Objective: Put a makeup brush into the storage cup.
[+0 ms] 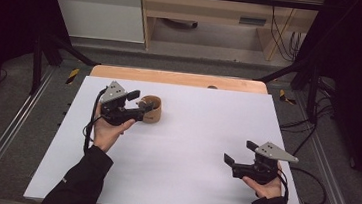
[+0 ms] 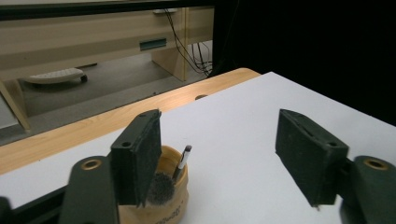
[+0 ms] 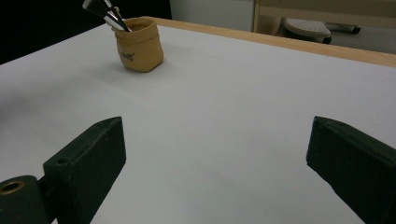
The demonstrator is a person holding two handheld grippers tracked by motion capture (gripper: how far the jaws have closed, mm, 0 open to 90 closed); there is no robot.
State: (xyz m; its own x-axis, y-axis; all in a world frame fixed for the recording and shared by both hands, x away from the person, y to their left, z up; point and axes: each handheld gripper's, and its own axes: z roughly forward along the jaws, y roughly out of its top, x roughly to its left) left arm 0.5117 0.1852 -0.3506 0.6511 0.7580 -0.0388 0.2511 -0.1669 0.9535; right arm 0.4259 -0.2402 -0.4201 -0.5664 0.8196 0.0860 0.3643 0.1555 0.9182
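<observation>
Tan soft pouch, holding brushes, stands on the desk by the open, empty left tongs; likely light and floppy, best pinched at its rolled rim. Right tongs gape empty.

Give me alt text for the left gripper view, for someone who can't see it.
Two black tongs stand open above a white table, with nothing between them. Just behind the left-hand jaw sits a small tan pouch holding a dark fluffy brush head and a thin pencil-like stick. Beyond the table's wooden edge are a grey floor and pale furniture.
</observation>
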